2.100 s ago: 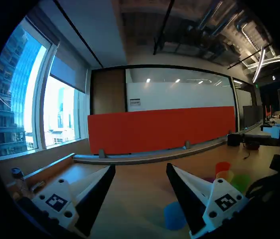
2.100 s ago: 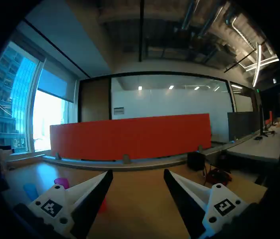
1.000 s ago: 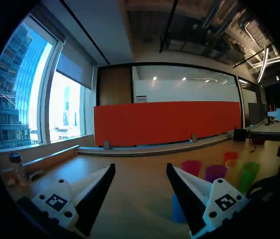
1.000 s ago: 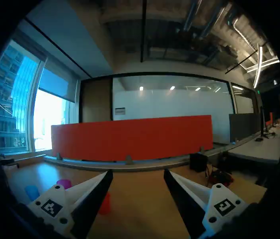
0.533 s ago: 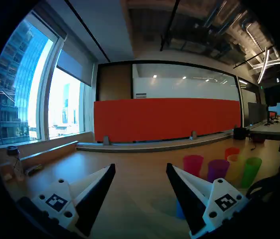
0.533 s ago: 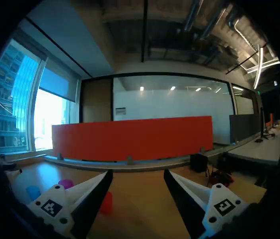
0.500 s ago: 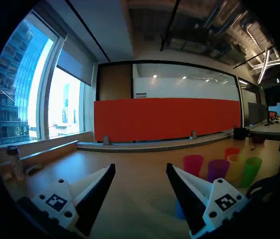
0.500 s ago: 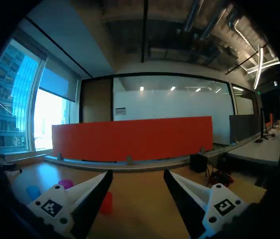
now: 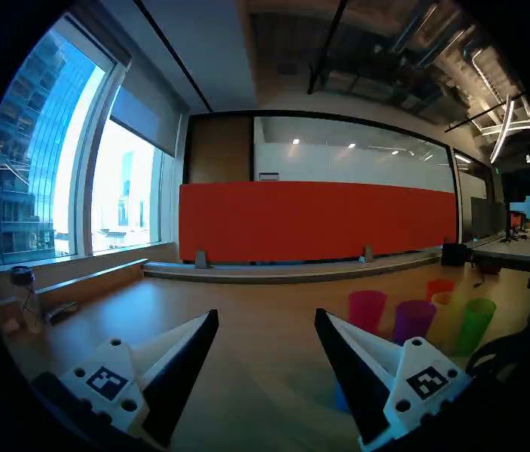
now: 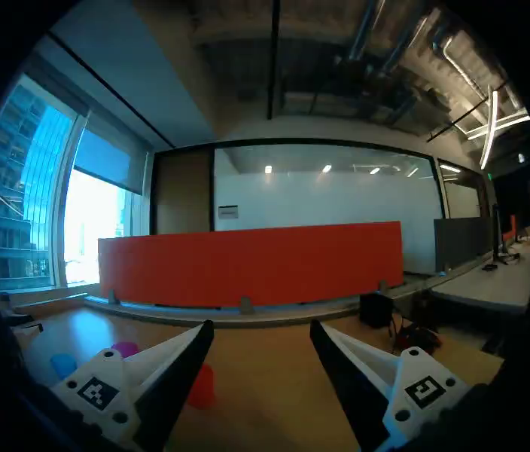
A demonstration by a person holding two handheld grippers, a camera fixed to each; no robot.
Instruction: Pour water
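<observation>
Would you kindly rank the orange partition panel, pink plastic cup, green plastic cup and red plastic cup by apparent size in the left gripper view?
1. Orange partition panel
2. Pink plastic cup and green plastic cup: alike, unranked
3. Red plastic cup, partly hidden

- We see the right gripper, fingers spread apart, above a wooden table.
- A red cup stands behind its left-hand finger, with a purple cup and a blue cup farther left.
- An orange partition crosses behind.
</observation>
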